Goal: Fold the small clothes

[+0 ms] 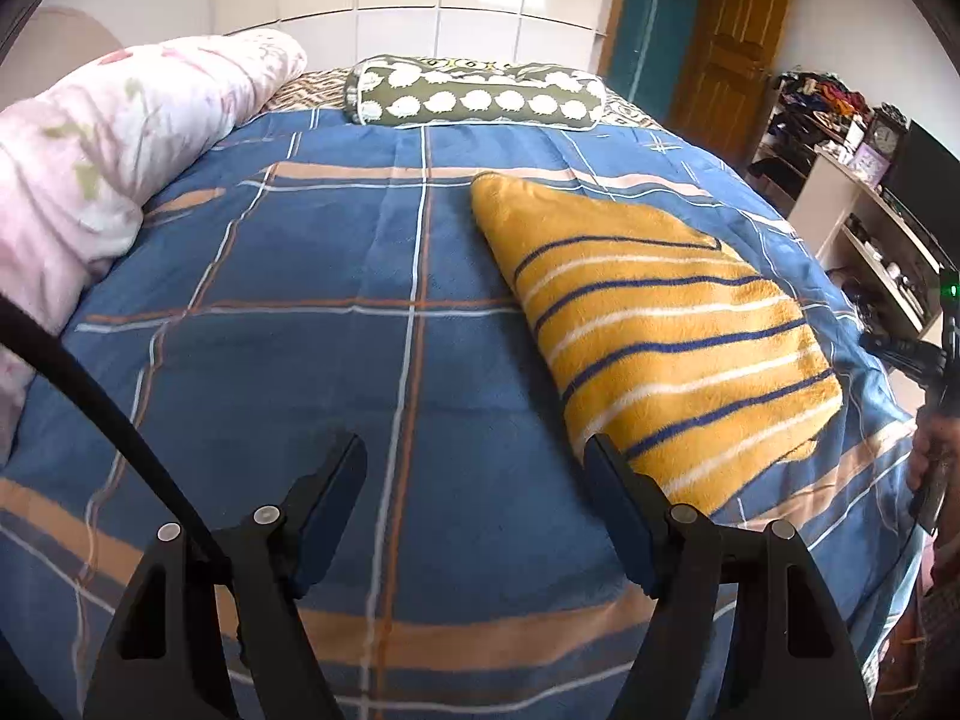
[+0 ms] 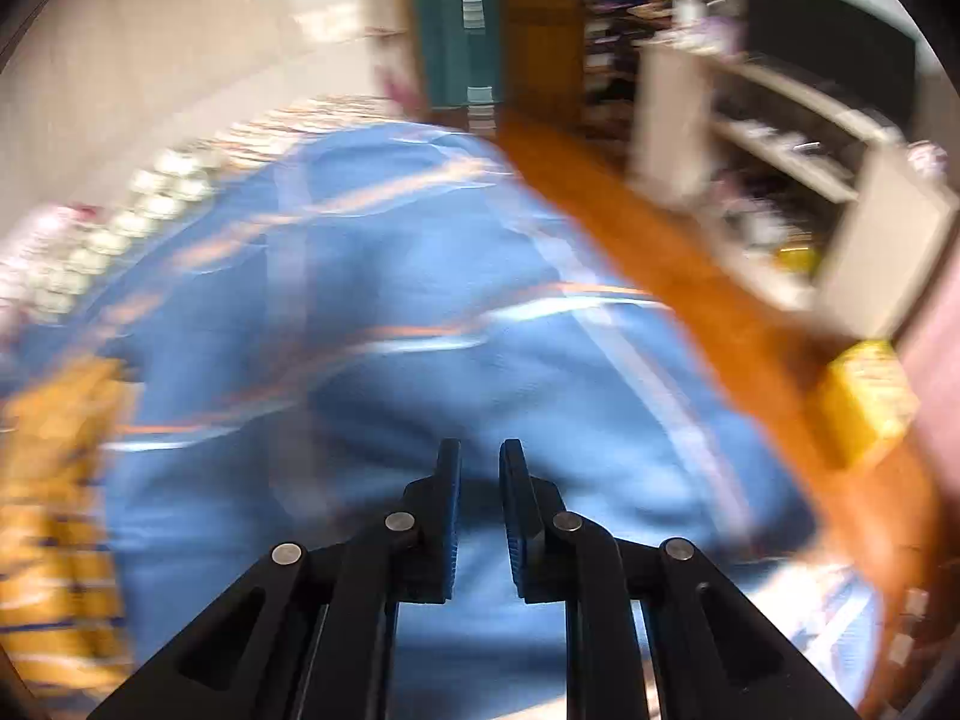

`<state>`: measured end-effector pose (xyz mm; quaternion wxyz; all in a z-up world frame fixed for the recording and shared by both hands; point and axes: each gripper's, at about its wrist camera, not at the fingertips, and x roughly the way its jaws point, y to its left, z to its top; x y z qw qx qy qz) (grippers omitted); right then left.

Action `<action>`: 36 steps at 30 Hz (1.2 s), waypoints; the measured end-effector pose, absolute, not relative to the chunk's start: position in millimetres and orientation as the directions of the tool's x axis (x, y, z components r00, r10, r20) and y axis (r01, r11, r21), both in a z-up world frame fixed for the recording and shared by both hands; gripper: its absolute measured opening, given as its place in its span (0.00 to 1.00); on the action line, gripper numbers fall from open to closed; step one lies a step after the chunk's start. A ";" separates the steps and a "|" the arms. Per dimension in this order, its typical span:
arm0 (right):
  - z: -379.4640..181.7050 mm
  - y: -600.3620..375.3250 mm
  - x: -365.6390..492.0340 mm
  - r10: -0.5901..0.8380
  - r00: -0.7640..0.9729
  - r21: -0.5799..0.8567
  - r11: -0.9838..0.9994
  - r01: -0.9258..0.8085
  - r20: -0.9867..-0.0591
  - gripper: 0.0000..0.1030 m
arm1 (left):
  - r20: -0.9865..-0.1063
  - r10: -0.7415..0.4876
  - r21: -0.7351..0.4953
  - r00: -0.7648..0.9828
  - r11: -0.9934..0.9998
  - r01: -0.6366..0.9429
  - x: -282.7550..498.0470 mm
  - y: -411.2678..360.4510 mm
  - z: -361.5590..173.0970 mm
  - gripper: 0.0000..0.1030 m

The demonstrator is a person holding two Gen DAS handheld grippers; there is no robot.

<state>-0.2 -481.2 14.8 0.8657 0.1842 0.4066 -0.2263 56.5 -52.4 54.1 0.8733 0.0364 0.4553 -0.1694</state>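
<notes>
Two tongs are showing in the wrist views, and neither is holding cloth. Starting at the left of the left wrist view, a pink floral duvet (image 1: 102, 144) is lying rolled along the bed edge, and a sheep-print pillow (image 1: 474, 97) is resting at the head of the bed (image 1: 288, 276). The left tongs (image 1: 474, 492) are hanging spread wide over the blue checked cover, their right finger just beside the near corner of the yellow striped cloth (image 1: 654, 330). That cloth is lying flat and appears already folded into a neat block, right of centre on the bed.

In my judgement the fold is largely complete. To do the step well, any further fold is calling for both tongs pinching matching corners, lifting evenly, and laying edge to edge without dragging the cover.

The right tongs (image 2: 480, 462) are standing nearly pressed together with a narrow gap, empty. Their view is heavily blurred, so the yellow striped cloth (image 2: 54, 516) is only registering at its far left. That view alone is showing the wooden floor (image 2: 660, 252) and a yellow box (image 2: 864, 402); the left view alone is showing the cloth's shape clearly.
</notes>
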 end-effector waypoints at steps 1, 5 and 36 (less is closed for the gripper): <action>16.1 -468.2 11.4 -0.193 0.594 0.159 0.858 0.488 -0.781 0.15 | -0.808 -0.271 -0.103 0.524 0.940 0.327 54.9 -56.5 54.0 0.72; 6.3 -412.7 79.8 -0.020 0.618 0.190 0.943 0.272 -0.786 0.15 | -0.817 -0.260 -0.096 0.515 0.942 0.323 50.1 -73.0 47.3 0.72; 45.6 -324.4 -12.5 0.156 0.685 0.322 0.939 0.122 -0.712 0.38 | -0.828 -0.062 0.005 0.558 0.993 0.118 17.5 -0.8 34.0 0.65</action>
